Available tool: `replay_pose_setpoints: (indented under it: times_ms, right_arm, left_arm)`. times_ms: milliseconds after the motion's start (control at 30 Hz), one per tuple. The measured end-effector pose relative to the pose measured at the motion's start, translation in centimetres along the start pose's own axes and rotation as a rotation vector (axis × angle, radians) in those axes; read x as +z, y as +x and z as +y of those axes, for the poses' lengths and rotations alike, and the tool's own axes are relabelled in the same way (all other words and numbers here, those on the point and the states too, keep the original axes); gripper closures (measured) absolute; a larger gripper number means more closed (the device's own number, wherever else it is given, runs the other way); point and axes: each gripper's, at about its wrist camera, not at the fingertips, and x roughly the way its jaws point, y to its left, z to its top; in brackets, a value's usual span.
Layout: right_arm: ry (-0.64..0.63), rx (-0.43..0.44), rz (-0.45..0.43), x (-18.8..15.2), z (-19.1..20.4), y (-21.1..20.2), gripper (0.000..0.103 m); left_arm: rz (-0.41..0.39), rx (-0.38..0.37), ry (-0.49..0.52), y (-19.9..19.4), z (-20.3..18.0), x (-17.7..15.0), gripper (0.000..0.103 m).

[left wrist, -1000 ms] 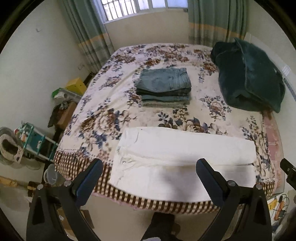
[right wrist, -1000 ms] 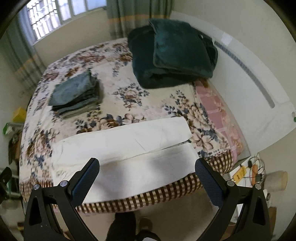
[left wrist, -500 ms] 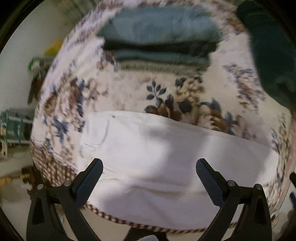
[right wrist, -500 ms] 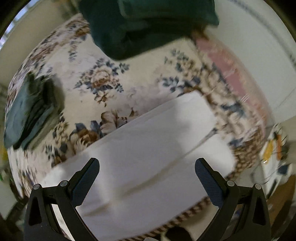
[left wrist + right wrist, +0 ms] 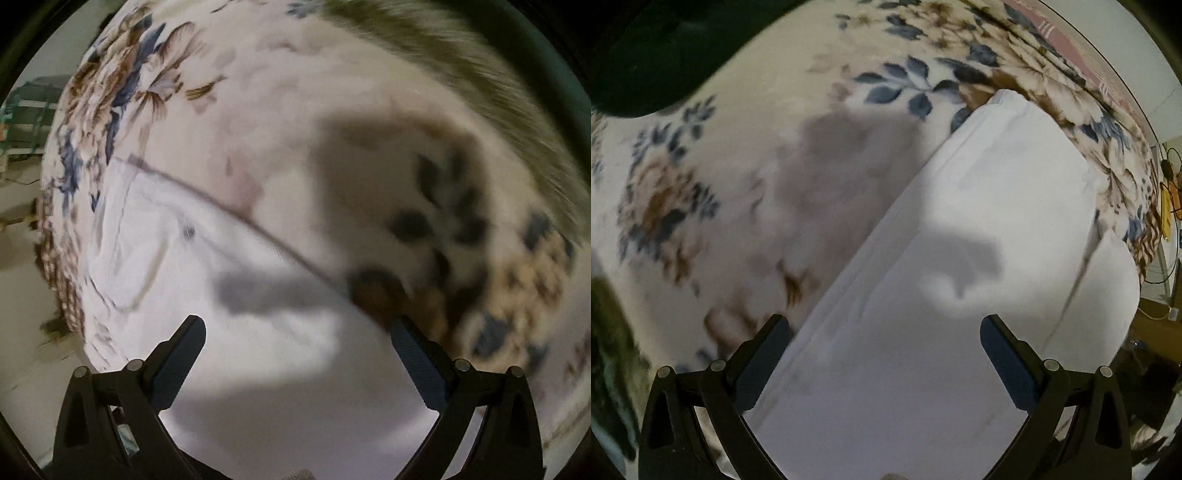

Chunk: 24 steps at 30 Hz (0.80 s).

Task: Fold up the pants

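The bed, under a floral cover, fills both views. On it, along the near edge, lie the white pants, flat and lengthwise. In the left view the waist end shows, with a small button and a seam running slantwise across the cloth; this view is blurred, so finer detail there is uncertain. In the right view the leg ends reach the right side of the bed, one leg lying alongside the other with a narrow line between them. A dark blanket sits at the far left corner of the right view, well apart from the pants.

The left gripper hangs close above the waist end with its fingers spread wide, holding nothing. The right gripper hangs close above the legs, its left finger over the pants' far edge, fingers likewise spread and empty. Both cast shadows on the cloth.
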Motion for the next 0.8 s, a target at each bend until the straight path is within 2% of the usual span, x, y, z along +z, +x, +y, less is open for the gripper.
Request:
replay_pose_setpoints:
  times_ms: [67, 200, 267, 300, 333, 367, 400, 467, 500, 567, 600, 667, 800]
  right_arm:
    - [0.009, -0.026, 0.006, 0.6, 0.9, 1.5, 0.0]
    - [0.035, -0.059, 0.02, 1.1, 2.4, 3.8, 0.0]
    - [0.04, -0.069, 0.03, 1.1, 2.9, 4.4, 0.0]
    - [0.044, -0.071, 0.029, 0.9, 3.0, 4.4, 0.0]
    - [0.048, -0.067, 0.027, 0.8, 3.1, 4.4, 0.004]
    - [0.047, -0.06, 0.026, 0.5, 3.1, 4.3, 0.012]
    - [0.045, -0.058, 0.026, 0.3, 3.2, 4.2, 0.017]
    - [0.036, -0.049, 0.026, -0.3, 3.0, 4.0, 0.044]
    - [0.029, -0.037, 0.028, -0.5, 2.9, 4.0, 0.052]
    - [0.011, 0.002, 0.042, -1.2, 2.4, 4.2, 0.086]
    - [0.01, 0.031, 0.047, -1.7, 2.2, 4.0, 0.093]
    - [-0.003, 0.063, 0.036, -2.4, 1.6, 3.5, 0.098]
    - [-0.057, 0.122, -0.01, -4.7, 1.0, 0.7, 0.099]
  left_arm:
    - [0.008, 0.031, -0.031, 0.9, 0.2, 0.7, 0.0]
    - [0.009, 0.043, -0.069, 2.0, 0.5, 1.3, 0.001]
    - [-0.026, 0.028, -0.077, 1.5, 0.8, 1.0, 0.013]
    - [-0.047, 0.018, -0.078, 1.1, 0.8, 0.8, 0.036]
    - [-0.08, 0.007, -0.081, 0.5, 1.1, 0.5, 0.063]
    - [-0.096, 0.006, -0.087, 0.0, 1.5, 0.1, 0.075]
    - [-0.117, -0.011, -0.095, -0.4, 2.1, -0.4, 0.094]
    - [-0.142, -0.061, -0.096, -0.9, 3.1, -1.0, 0.097]
    - [-0.159, -0.079, -0.092, -1.2, 3.6, -1.5, 0.099]
    - [-0.196, -0.104, -0.077, -2.1, 4.7, -2.9, 0.1]
    - [-0.22, -0.112, -0.065, -2.8, 5.2, -3.8, 0.101]
    - [-0.263, -0.131, -0.053, -4.3, 6.0, -5.4, 0.101]
    - [-0.327, -0.191, -0.067, -7.9, 8.9, -8.5, 0.102]
